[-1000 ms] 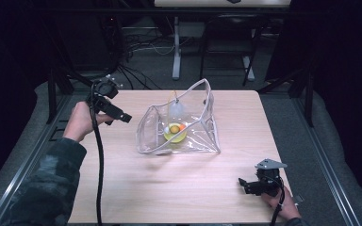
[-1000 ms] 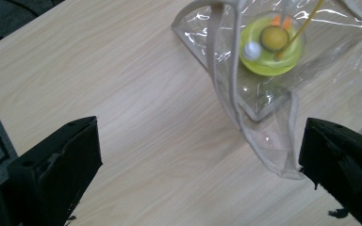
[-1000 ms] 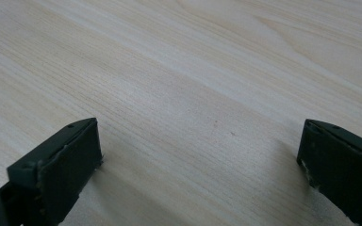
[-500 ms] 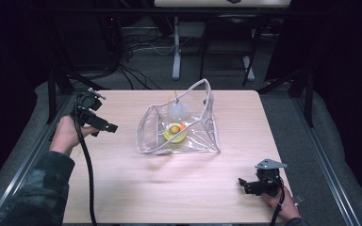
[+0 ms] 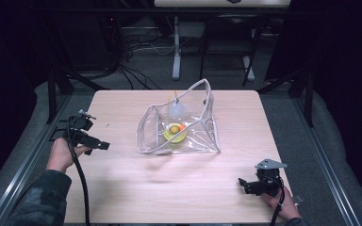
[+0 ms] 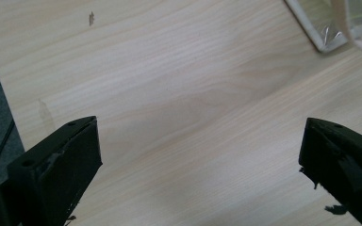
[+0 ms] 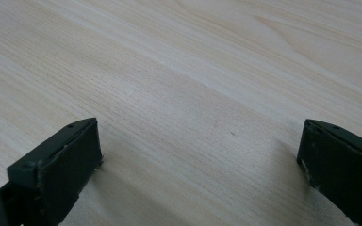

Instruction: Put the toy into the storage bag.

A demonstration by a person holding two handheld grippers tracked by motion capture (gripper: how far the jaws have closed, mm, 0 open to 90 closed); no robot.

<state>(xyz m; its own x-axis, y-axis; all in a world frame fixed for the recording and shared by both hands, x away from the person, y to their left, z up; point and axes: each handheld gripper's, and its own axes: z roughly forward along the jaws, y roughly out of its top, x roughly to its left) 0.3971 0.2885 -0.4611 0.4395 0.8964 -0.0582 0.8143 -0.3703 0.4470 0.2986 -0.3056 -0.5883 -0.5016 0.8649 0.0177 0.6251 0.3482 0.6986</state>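
Standing at a pale wooden table (image 5: 169, 188), a person held a black two-jaw gripper in each hand. The left gripper (image 5: 102, 145) hovered at the table's left edge, jaws spread wide and gripping nothing. The right gripper (image 5: 243, 183) sat near the front right corner, likewise wide open and empty. Between them, toward the middle, lay a clear plastic zip pouch (image 5: 202, 136) holding a small yellow dish (image 5: 174, 135), well apart from both grippers.
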